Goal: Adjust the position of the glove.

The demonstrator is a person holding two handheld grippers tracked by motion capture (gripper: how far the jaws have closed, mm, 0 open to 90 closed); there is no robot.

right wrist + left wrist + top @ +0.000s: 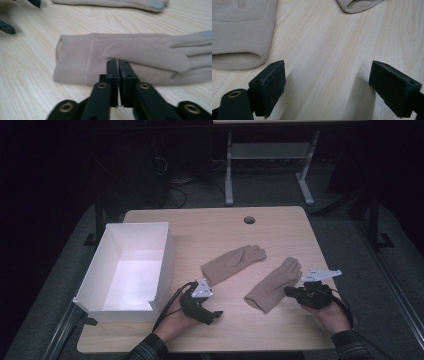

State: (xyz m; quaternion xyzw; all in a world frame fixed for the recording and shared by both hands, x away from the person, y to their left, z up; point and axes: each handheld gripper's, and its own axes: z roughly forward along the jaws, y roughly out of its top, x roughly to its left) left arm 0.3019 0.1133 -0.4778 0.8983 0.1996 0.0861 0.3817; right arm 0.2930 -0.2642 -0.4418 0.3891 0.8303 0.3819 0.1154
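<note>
On a pale wood-grain table [210, 227] with rounded corners and a small round grommet hole [249, 220] near its 12 o'clock edge: two tan knit gloves, soft and matte, lying flat. Left glove [234, 263] near the table's centre, cuff toward 7 o'clock, fingers toward 2 o'clock. Right glove [274, 284] just to its 4 o'clock, apart from it, cuff toward 7 o'clock, grey patches on the fingertips in the right gripper view. At 9 o'clock, a white rectangular box [127, 270], open-topped, smooth-walled, overhanging the table's left edge.

At 6 o'clock, left gripper [216, 314] held in the left hand [176, 320], black, with a grey three-cornered plate on top; jaws spread wide over bare wood in the left gripper view, flat rectangular pads [273, 85] with frayed edges, nothing between them, the left glove's ribbed cuff just beyond at 10 o'clock. At 4 o'clock, right gripper [288, 291] in the right hand [331, 312], jaws pressed together, tips at the near edge of the right glove below its thumb; hard to tell whether any fabric is pinched between them.
</note>
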